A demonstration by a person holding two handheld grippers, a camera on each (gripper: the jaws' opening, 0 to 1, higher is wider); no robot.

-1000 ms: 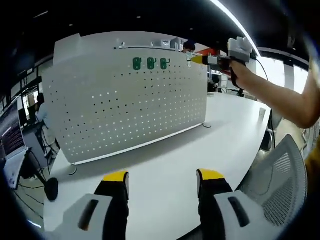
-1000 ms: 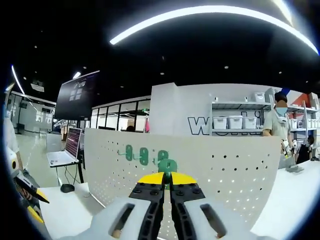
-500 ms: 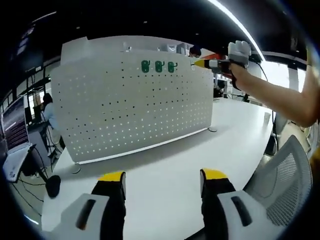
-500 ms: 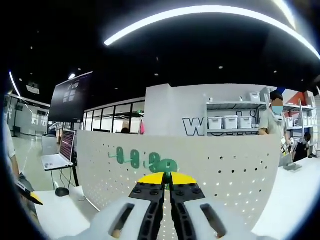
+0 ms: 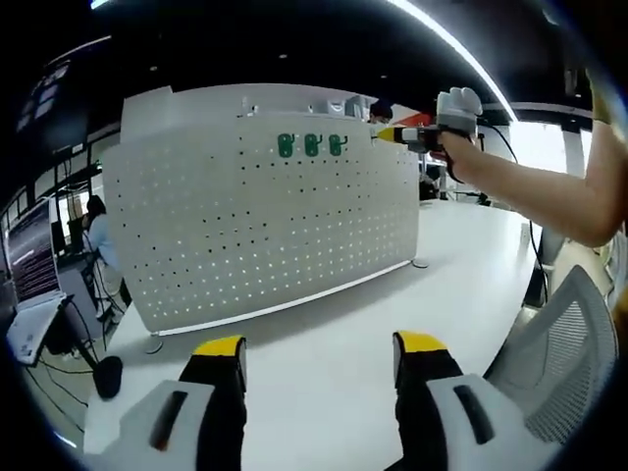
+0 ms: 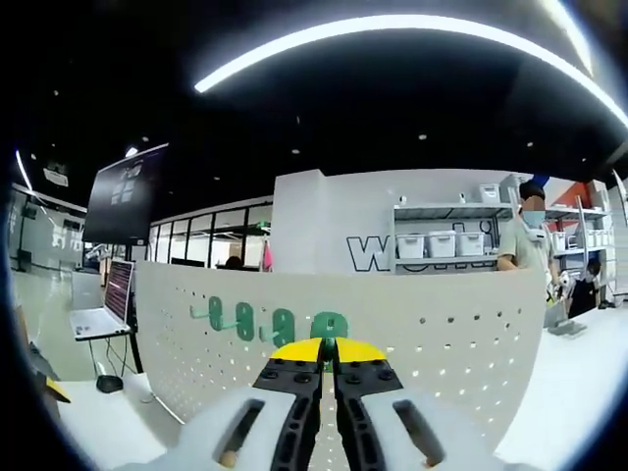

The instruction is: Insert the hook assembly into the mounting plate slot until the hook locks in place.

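Pegboard point(image 5: 265, 226) stands upright on the white table point(image 5: 324, 343) in the left gripper view, three green hooks point(image 5: 311, 145) near its top edge; the left gripper point(image 5: 319, 348) hangs open well below, while the right gripper point(image 5: 392, 134) reaches in beside them. Right gripper view: the right gripper point(image 6: 328, 349), jaws closed, sits just below a green hook point(image 6: 329, 327) on the pegboard point(image 6: 432, 343); whether it grips it I cannot tell.

You're looking across a white table point(image 5: 324, 343) in a big open office with a black ceiling point(image 6: 324, 108) and a long curved light strip point(image 6: 392, 25) overhead. A grey mesh chair point(image 5: 564, 343) sits at your right, and a laptop point(image 6: 98, 316) rests on a desk to the left under a dark hanging screen point(image 6: 126, 194). Beyond, a white wall point(image 6: 334, 221) with dark lettering stands beside shelves point(image 6: 451, 240) of white bins, with glass partitions point(image 6: 211, 228) further left.
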